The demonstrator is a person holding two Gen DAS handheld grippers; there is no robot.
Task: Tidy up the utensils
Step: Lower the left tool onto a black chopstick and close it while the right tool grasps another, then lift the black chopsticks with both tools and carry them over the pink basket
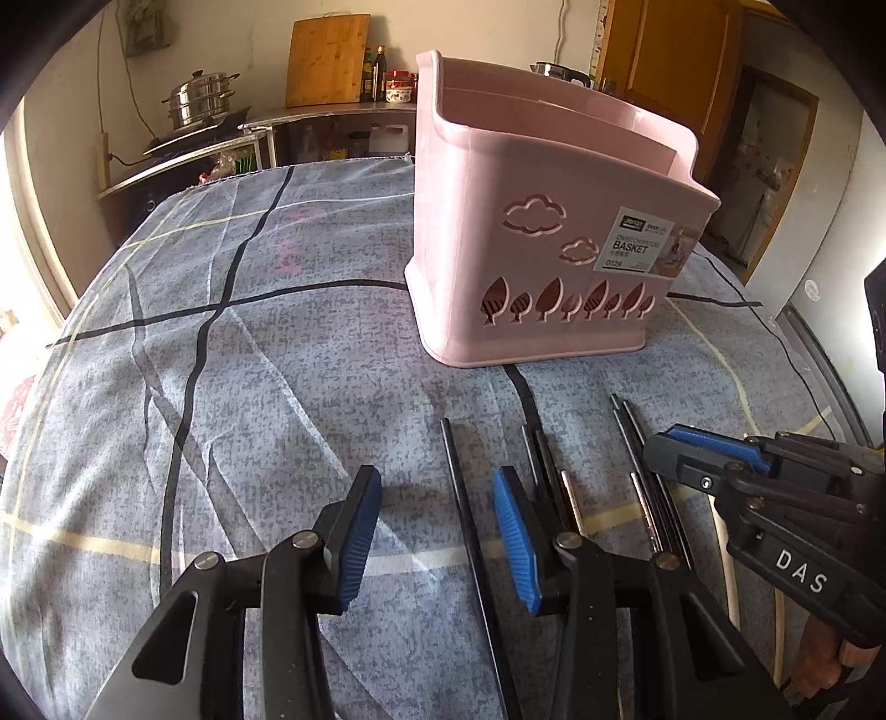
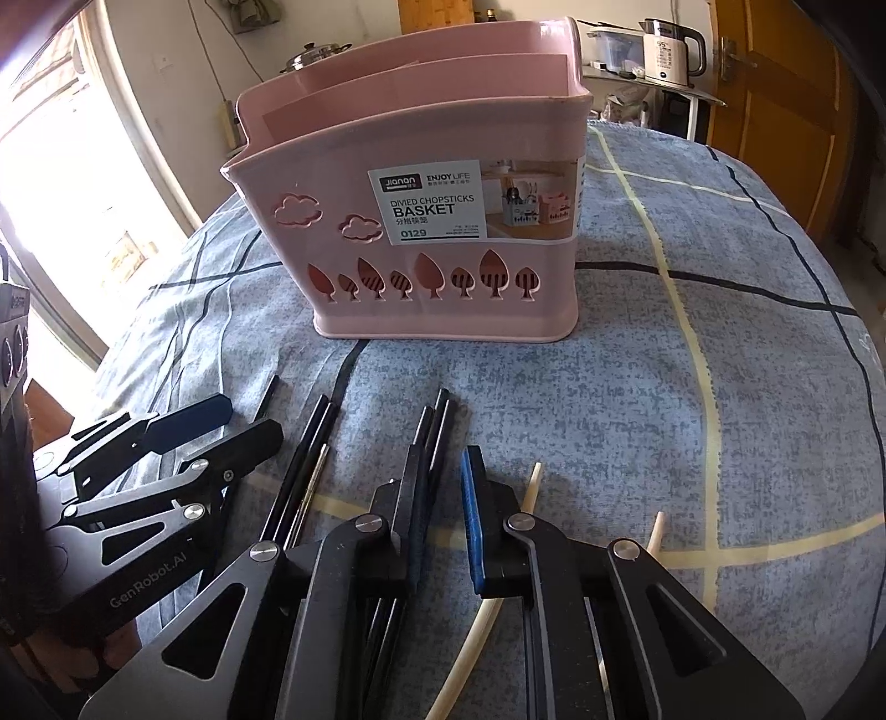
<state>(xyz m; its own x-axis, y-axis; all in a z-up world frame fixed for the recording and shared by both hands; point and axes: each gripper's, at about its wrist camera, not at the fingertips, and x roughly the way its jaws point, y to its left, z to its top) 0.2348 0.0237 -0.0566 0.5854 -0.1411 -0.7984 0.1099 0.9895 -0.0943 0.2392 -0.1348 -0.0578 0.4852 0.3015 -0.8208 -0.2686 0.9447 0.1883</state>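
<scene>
A pink divided chopsticks basket (image 1: 554, 232) stands upright on the grey checked cloth (image 1: 249, 360); it also shows in the right wrist view (image 2: 443, 232). Several black chopsticks (image 1: 648, 476) lie in front of it, seen too in the right wrist view (image 2: 310, 454), beside two cream chopsticks (image 2: 531, 487). My left gripper (image 1: 437, 498) is open and empty, low over the cloth, a single black chopstick (image 1: 459, 498) between its fingers. My right gripper (image 2: 443, 476) is open, low over a black chopstick bundle (image 2: 437, 421), holding nothing. It shows in the left wrist view (image 1: 709, 448).
The cloth covers a table whose edges fall away on all sides. Behind stand a counter with a steel pot (image 1: 199, 99), a wooden cutting board (image 1: 326, 61), bottles, a kettle (image 2: 673, 50) and a wooden door (image 2: 775, 111).
</scene>
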